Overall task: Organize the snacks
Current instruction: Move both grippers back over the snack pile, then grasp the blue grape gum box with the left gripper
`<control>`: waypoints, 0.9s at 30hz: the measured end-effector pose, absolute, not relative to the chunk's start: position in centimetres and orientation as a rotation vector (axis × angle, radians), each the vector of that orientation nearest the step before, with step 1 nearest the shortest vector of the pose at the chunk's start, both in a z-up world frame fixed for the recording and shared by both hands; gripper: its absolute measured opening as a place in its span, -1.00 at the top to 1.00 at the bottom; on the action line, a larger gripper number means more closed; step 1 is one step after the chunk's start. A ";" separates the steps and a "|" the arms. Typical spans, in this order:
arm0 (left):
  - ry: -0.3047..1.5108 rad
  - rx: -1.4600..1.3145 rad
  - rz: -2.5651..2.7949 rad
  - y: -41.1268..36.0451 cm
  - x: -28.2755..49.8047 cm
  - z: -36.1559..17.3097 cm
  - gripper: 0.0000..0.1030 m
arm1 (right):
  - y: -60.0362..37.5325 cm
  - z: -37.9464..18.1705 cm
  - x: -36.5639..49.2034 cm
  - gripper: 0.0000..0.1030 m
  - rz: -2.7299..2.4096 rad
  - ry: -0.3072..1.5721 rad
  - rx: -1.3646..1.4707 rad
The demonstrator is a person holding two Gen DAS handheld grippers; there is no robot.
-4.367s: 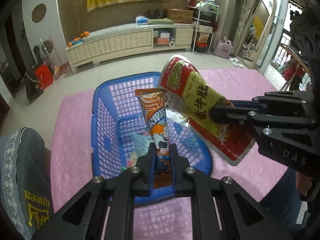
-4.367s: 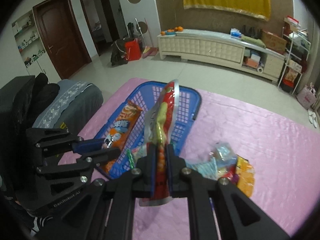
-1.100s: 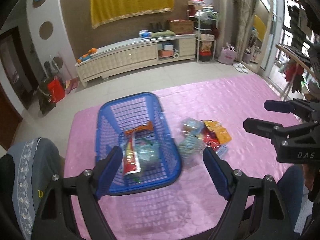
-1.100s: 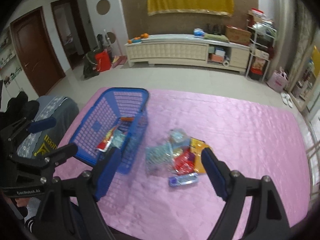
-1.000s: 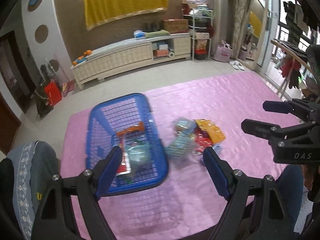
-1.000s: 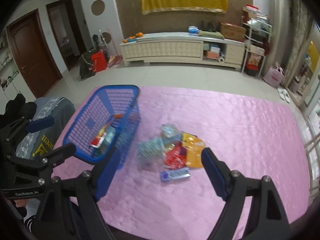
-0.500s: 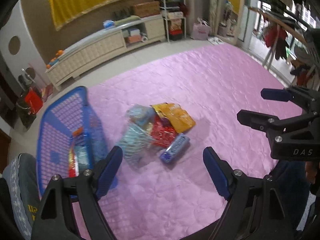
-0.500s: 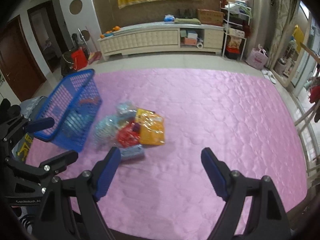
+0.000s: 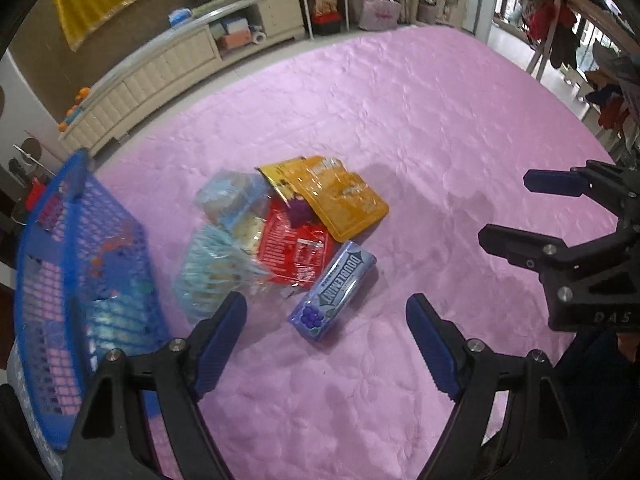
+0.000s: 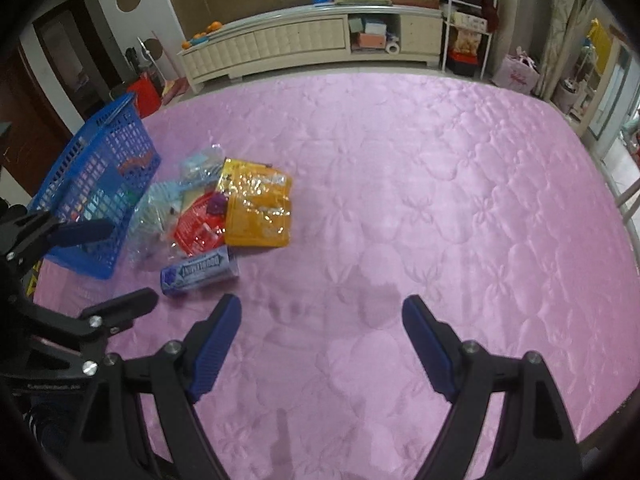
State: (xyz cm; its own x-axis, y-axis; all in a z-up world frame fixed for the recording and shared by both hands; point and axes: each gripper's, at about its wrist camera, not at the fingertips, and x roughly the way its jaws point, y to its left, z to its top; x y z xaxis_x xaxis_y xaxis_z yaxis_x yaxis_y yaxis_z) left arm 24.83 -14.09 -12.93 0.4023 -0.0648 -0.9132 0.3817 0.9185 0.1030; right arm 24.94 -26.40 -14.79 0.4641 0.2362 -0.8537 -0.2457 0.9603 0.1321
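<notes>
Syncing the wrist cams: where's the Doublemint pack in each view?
Left wrist: Doublemint pack low centre, between the open left fingers, nearest item of the pile.
Right wrist: pack lower left, beyond the right gripper's left finger.
Shared landmark: orange pouch, just beyond it in both views.

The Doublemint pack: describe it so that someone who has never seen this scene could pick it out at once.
On the pink quilted cover, just right of the blue basket, lies a small heap of snack packets. The Doublemint pack lies at the heap's near edge, beside the red packet and below the orange pouch. It alone is a slim blue-violet box with white lettering and a grape picture at one end.
</notes>
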 end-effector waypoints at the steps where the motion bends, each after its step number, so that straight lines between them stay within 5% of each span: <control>1: 1.138 0.320 -0.289 -14.0 25.4 -13.5 -0.57 | -26.5 -15.0 25.1 -0.66 0.300 1.051 -0.009; 17: 1.228 0.345 -0.363 -15.9 28.3 -18.4 0.25 | -27.8 -17.9 26.3 -0.66 0.337 1.117 0.059; 27: 1.136 0.300 -0.387 -15.5 24.7 -16.9 0.38 | -27.5 -18.1 26.9 -0.66 0.342 1.151 0.105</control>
State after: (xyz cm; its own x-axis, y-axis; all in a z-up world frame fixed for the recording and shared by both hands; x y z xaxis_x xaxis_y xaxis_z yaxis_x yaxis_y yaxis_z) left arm 24.71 -15.45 -16.91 0.3674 -0.1458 -0.9186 0.4451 0.8948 0.0359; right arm 26.89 -27.45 -18.08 0.3625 0.3181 -0.8760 -0.2112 0.9435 0.2553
